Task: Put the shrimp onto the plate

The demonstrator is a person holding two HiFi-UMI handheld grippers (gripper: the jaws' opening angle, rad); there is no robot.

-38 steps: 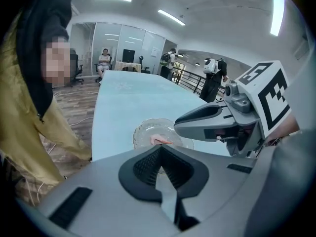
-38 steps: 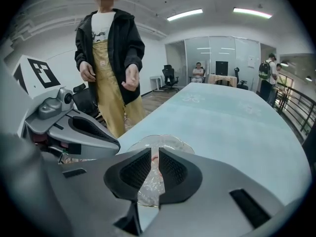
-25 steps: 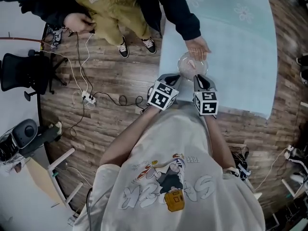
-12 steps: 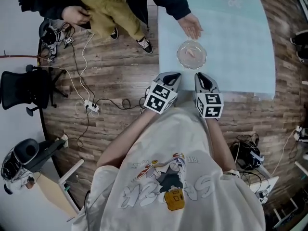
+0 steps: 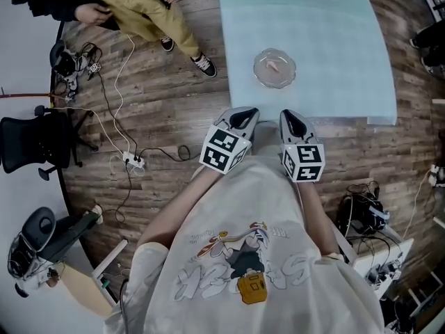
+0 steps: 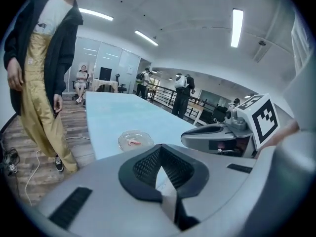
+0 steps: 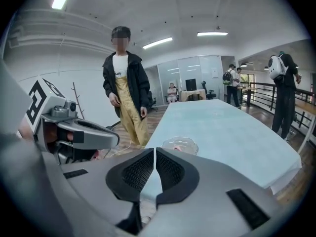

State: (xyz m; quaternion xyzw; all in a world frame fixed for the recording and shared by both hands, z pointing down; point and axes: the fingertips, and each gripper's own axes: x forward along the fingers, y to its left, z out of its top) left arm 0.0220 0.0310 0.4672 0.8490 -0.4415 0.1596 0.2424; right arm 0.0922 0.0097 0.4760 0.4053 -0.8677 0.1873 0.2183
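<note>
Clear glass round plate sits on the pale blue-green cloth worktop, near its front edge. The small pink shrimp is already lying in it.

Around:
- wood-plank floor
- bystander in mustard-yellow trousers off the worktop's left corner
- black office chair further left
- white power strip with loose cables trailing over the floor

Path from my grippers to the plate runs over bare cloth only.

Count: one plate, one shrimp, one chair, one power strip, two grippers, one bystander close by. The gripper views show a few more people far back in the room.

My left gripper and right gripper hang side by side at the worktop's front edge, both aimed toward the plate. The shrimp is ahead of both and apart from them. It lies roughly on the line between them, a bit nearer the right one.

Left gripper: jaws together at the tips, nothing in them. Right gripper: jaws just closed up, only a hairline slit left, nothing in them.
</note>
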